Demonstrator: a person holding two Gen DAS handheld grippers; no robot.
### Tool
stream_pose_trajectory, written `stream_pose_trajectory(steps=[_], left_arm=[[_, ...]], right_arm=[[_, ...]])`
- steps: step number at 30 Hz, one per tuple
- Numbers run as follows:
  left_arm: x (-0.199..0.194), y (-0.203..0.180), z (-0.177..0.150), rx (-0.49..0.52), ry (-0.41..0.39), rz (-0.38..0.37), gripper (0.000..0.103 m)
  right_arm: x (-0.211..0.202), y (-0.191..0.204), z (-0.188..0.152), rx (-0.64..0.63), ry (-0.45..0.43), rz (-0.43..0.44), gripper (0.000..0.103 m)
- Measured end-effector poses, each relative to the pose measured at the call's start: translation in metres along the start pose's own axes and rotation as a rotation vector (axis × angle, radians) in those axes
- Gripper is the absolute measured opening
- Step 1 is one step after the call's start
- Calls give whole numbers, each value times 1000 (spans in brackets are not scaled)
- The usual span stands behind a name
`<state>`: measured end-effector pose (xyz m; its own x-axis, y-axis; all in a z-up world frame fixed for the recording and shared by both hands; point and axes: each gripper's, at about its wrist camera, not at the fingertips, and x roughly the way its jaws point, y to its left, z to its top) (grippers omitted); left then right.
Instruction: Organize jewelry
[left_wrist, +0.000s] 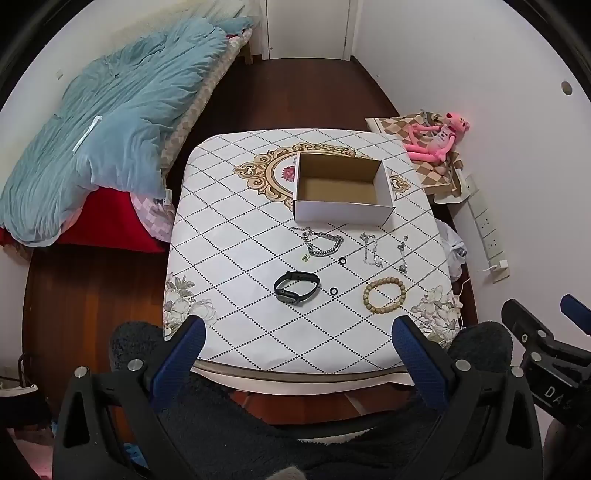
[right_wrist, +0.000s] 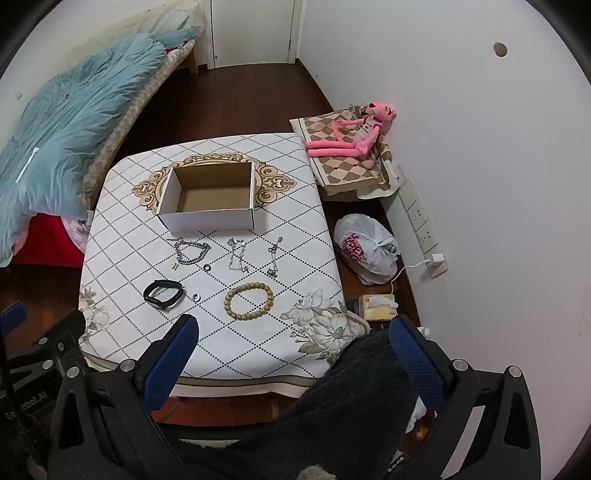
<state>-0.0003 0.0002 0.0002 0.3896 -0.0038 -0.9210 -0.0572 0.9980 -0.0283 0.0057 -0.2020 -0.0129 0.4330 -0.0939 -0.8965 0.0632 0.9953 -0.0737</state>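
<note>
Jewelry lies spread on the table (left_wrist: 229, 229) in two loose rows in front of an open cardboard box (left_wrist: 343, 212), whose inside shows only bare brown card. Just in front of the box, from left to right in the left wrist view, are a chunky silver chain (left_wrist: 320, 242), a thin silver chain (left_wrist: 371, 251) and a second thin chain with a small charm (left_wrist: 402, 254). A tiny green piece (left_wrist: 306, 258) sits just beside the chunky chain, and a small black ring (left_wrist: 342, 260) lies between that chain and the thin one. Nearer the table's front edge are a black watch (left_wrist: 296, 288), a second small black ring (left_wrist: 334, 291) and a wooden bead bracelet (left_wrist: 384, 295), all apart from one another.

Both grippers hang short of the table's near edge, above a dark fuzzy cloth (right_wrist: 354, 398). The left gripper (left_wrist: 297, 345) has its blue pads wide apart with nothing between them; the right gripper (right_wrist: 291, 343) is spread the same way and holds nothing.

Beside the table a pink plush toy (right_wrist: 354, 133) lies on a checked cushion (right_wrist: 343, 173), a tied plastic bag (right_wrist: 365, 251) sits on the floor, and a blue quilt (left_wrist: 110, 122) covers the bed at left.
</note>
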Motion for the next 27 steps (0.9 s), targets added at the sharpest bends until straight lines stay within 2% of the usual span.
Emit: stream_pose_trajectory(steps=[9, 10, 27], left_arm=[[-7, -8, 7, 8, -9, 15, 103], [-7, -9, 8, 9, -11, 18, 103], [-14, -1, 2, 3, -41, 3, 103]], right_arm=[[-1, -2, -1, 8, -5, 4, 103], [-4, 7, 2, -9, -1, -5, 103], [-12, 2, 0, -9, -7, -5, 103]])
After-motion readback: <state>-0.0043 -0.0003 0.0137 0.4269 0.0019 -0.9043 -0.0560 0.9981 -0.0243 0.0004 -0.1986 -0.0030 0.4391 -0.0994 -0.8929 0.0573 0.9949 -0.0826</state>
